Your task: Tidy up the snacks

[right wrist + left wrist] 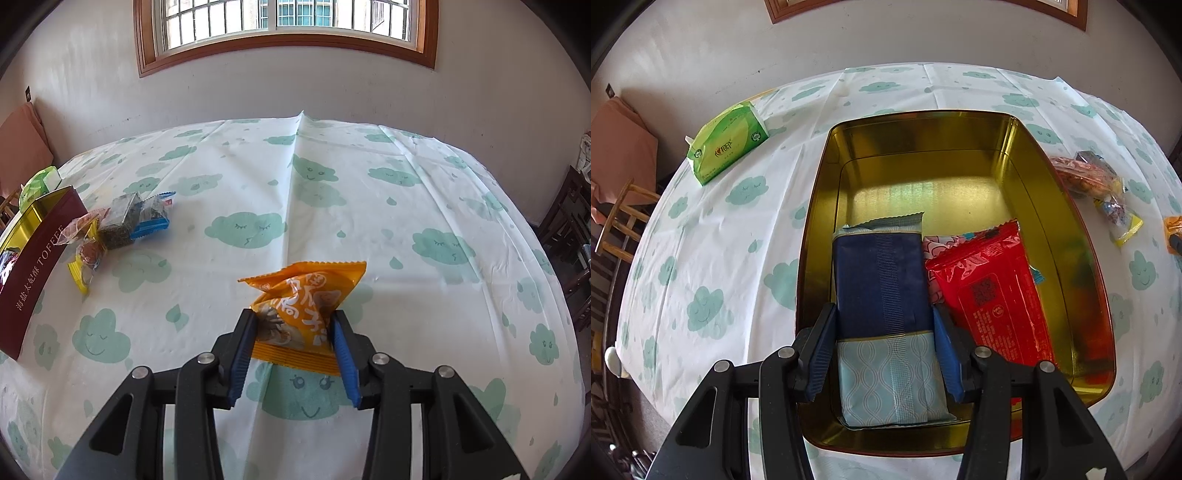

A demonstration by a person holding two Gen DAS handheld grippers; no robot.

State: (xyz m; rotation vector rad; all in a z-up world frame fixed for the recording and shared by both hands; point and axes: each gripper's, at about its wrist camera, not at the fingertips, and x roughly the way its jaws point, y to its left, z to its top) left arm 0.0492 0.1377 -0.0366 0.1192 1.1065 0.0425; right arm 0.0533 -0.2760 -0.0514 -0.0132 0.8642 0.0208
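Jaws of the left gripper (884,343) clamp a blue packet (886,306) inside the gold tin (1052,206), beside a red packet (993,291). On the cloud-print desk (369,206) the right gripper (295,350) squeezes an orange snack bag (306,299); small wrapped snacks (118,225) lie near the tin.
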